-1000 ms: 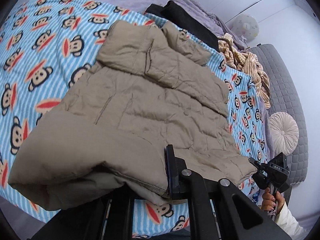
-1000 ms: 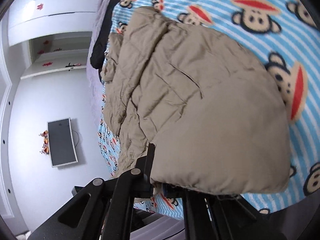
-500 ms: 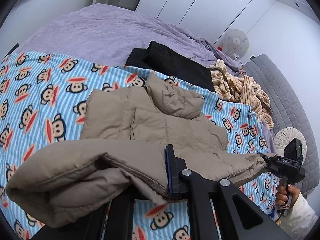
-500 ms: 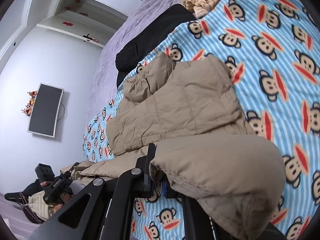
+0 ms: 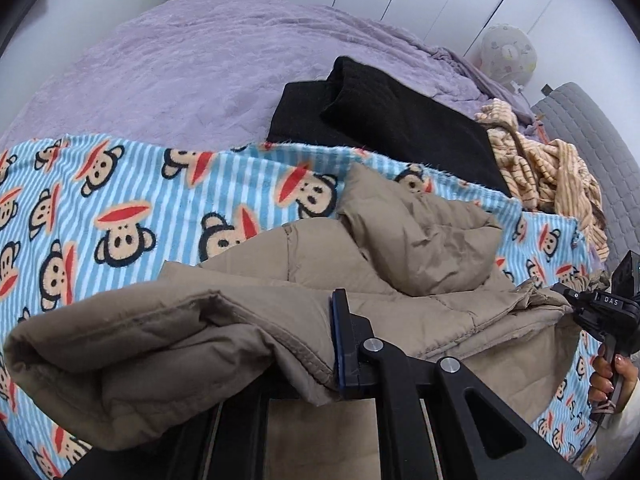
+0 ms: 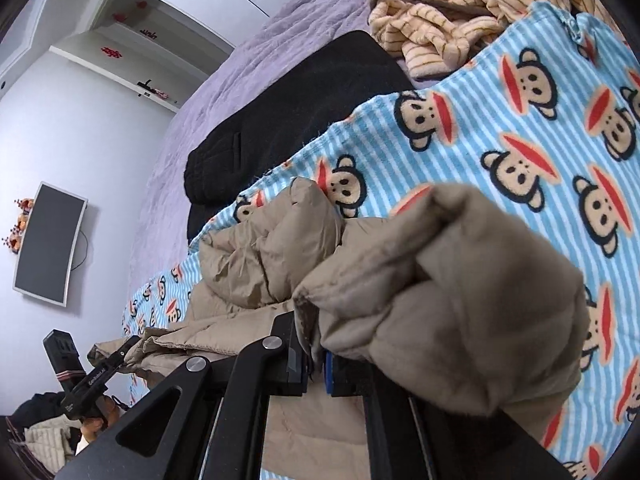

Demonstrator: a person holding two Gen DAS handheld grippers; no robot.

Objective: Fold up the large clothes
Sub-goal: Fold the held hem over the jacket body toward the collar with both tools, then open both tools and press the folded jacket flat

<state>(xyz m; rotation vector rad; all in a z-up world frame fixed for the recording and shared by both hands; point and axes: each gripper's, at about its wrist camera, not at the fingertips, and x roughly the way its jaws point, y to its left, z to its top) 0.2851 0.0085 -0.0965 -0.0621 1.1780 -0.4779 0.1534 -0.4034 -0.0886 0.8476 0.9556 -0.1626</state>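
Note:
A tan padded jacket [image 5: 420, 248] lies on the monkey-print blanket [image 5: 120, 208], its hood end bunched toward the far side. My left gripper [image 5: 334, 344] is shut on one corner of the jacket's near edge, and the lifted cloth rolls over to the left of it. In the right wrist view my right gripper [image 6: 314, 364] is shut on the other corner, with a thick wad of jacket [image 6: 460, 300] hanging over it. Each gripper shows in the other's view: the right gripper [image 5: 560, 292] in a hand, and the left gripper [image 6: 134, 340] at lower left.
A black garment [image 5: 380, 120] and a crumpled yellow striped garment [image 5: 552, 172] lie beyond the blanket on the purple bedspread [image 5: 180, 60]. A grey padded headboard [image 5: 592, 136] stands at right. A dark screen [image 6: 50, 244] hangs on the wall.
Both grippers have carried the jacket's near edge toward the hood end, doubling the jacket over itself. Less of the flat jacket shows, and more of the bedspread and black garment has come into view.

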